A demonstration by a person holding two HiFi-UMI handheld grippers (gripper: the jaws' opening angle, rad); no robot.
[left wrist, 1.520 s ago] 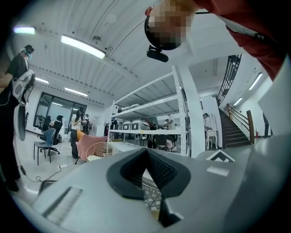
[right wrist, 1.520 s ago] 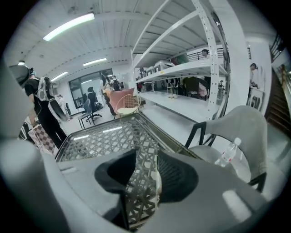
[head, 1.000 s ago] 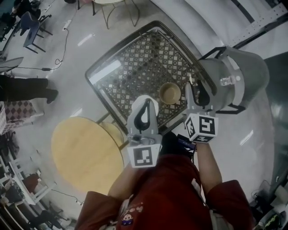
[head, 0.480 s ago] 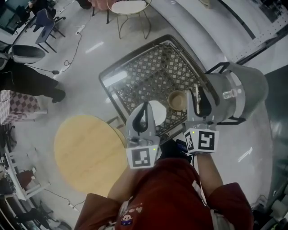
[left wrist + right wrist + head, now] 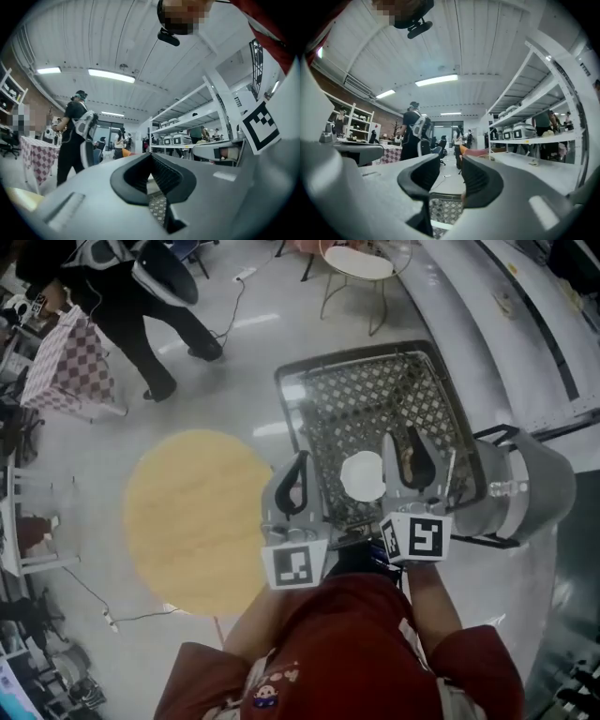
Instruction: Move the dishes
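Mesh counter (image 5: 375, 399) stands directly ahead of the operator. Plate (image 5: 362, 475) lies on its near part, between the left tool (image 5: 301, 463) and the right tool (image 5: 401, 451) as the head view shows them. Bowl (image 5: 407, 465) sits on the same counter just right of the plate, under the right tool and largely covered by it. Round counter (image 5: 197, 517) stands to the left of the mesh counter, apart from it. Bin (image 5: 525, 493) stands just beside its right edge. Small table (image 5: 361, 263) stands beyond it. A person (image 5: 141, 287) stands far left, beside a draped table (image 5: 66, 367).
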